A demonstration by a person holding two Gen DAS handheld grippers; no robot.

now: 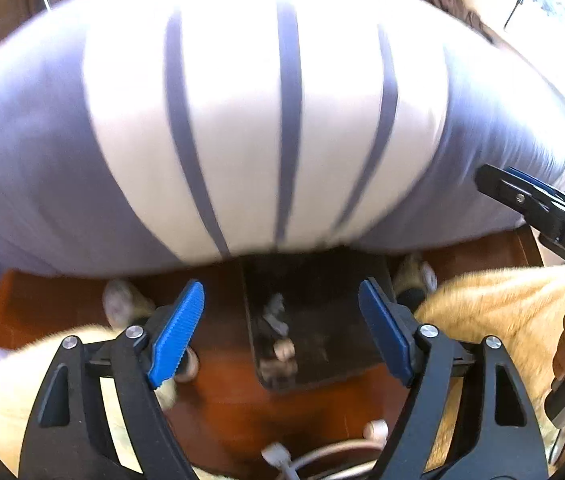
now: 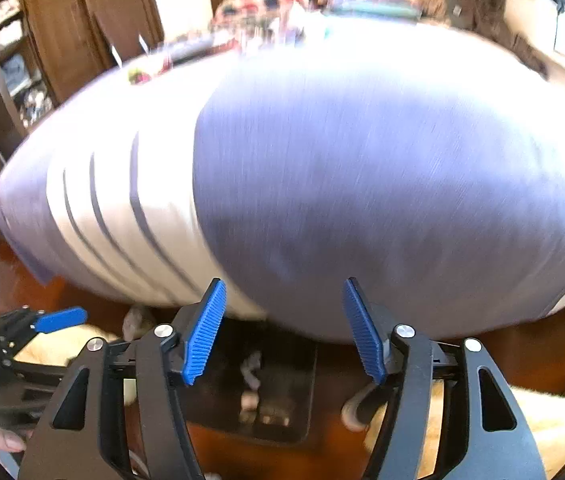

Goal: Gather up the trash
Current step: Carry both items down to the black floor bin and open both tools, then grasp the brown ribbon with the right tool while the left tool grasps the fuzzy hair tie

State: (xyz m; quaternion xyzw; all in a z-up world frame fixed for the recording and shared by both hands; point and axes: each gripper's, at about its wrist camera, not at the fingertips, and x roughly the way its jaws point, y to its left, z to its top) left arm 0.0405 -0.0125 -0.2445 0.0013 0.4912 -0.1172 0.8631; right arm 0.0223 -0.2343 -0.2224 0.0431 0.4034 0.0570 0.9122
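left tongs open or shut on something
Open: the left tongs show blue ribbed pads spread apart, nothing between them, only the dark tray below.

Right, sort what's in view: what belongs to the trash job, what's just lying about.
Job, probably: small scraps, dark tray holding them.
Lying about: striped cushion, fluffy cream fabric, white cable.

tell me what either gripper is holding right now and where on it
Nothing. The left gripper and right gripper both stand open and empty.
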